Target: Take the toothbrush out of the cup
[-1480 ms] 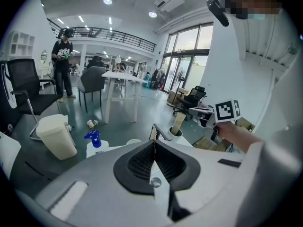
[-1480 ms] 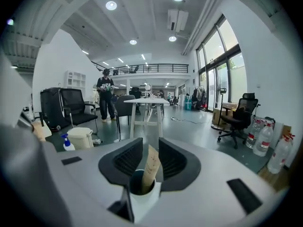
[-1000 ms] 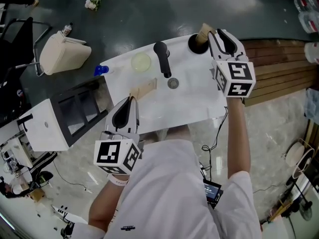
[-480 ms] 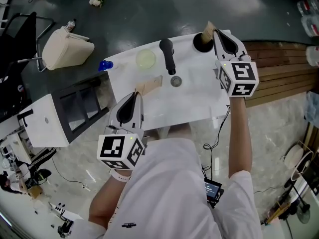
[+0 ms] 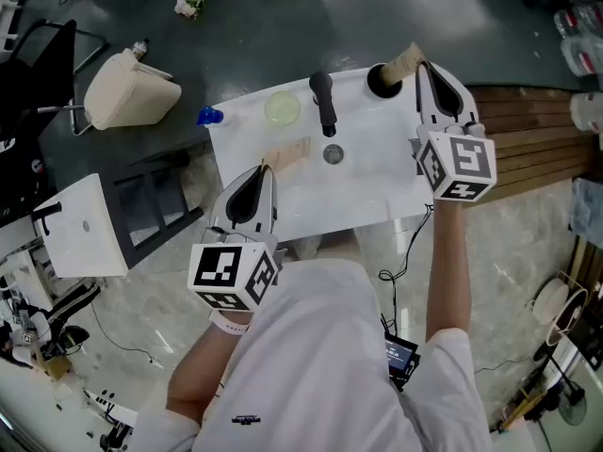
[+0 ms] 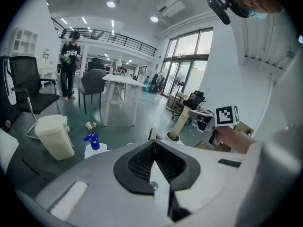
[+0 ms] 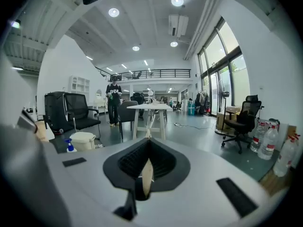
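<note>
A black cup (image 5: 380, 82) stands at the far right corner of the white sink top (image 5: 377, 191). A tan toothbrush (image 5: 407, 61) sticks out of it, leaning right. My right gripper (image 5: 426, 67) is shut on the toothbrush's top end; a tan sliver shows between its jaws (image 7: 148, 138). The left gripper view shows the cup (image 6: 171, 136) with the toothbrush (image 6: 181, 121) still standing in it. My left gripper (image 5: 266, 170) hovers over the near left of the top, shut on a second flat tan stick (image 5: 288, 153).
A black faucet (image 5: 323, 102) and a drain (image 5: 333, 153) sit mid-top, with a pale green round dish (image 5: 282, 109) to their left. A blue spray bottle (image 5: 209, 116) stands at the left edge. On the floor are a beige bin (image 5: 127, 88) and a white cabinet (image 5: 85, 224). Wooden slats (image 5: 528, 130) lie to the right.
The toothbrush's top has tilted to the right with my right gripper, its foot still in the cup. My left gripper has kept its place with its stick.
</note>
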The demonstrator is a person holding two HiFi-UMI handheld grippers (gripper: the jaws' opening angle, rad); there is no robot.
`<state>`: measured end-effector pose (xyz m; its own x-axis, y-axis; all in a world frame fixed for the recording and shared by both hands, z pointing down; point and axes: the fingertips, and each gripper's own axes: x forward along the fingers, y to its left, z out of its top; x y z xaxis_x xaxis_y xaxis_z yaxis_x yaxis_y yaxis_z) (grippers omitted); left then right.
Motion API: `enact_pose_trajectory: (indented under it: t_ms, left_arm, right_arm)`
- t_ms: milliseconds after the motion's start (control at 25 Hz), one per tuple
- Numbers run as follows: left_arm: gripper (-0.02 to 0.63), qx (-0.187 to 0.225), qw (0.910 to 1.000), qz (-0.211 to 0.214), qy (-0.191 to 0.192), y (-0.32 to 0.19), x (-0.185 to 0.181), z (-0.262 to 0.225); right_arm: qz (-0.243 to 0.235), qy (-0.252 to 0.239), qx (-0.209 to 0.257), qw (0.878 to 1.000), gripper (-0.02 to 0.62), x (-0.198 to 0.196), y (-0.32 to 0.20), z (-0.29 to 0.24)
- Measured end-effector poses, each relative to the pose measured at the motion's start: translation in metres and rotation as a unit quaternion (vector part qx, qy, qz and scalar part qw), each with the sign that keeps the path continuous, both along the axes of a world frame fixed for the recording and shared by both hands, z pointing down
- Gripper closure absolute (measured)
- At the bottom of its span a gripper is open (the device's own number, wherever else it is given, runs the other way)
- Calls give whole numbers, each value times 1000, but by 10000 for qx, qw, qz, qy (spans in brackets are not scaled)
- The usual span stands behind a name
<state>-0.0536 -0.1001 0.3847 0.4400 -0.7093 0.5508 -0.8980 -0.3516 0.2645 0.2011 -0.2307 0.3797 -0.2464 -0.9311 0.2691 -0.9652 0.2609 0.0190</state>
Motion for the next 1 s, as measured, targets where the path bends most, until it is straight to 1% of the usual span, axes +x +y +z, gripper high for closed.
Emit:
enact_pose_trajectory:
  t_ms: [320, 440, 680, 880, 1000]
  left_arm:
    - [600, 244, 9996, 3, 147, 10, -8, -19]
    - [600, 288, 9994, 5, 197, 17, -12, -24]
    - [600, 430, 9986, 66, 287, 24, -20, -32]
    - [600, 523, 9982, 129, 251, 33, -31, -37]
    - [600, 574, 9979, 178, 236, 38, -36, -38]
  right_arm:
    - [35, -13, 275, 9996, 589, -11, 31, -52]
    - [34, -75, 242, 9997, 589, -22, 51, -66]
    - [-43, -48, 284, 9996, 589, -46, 89, -85]
    - [19, -191, 146, 9997, 589, -61, 121, -90]
    - [18, -259, 147, 9996, 589, -68, 138, -94]
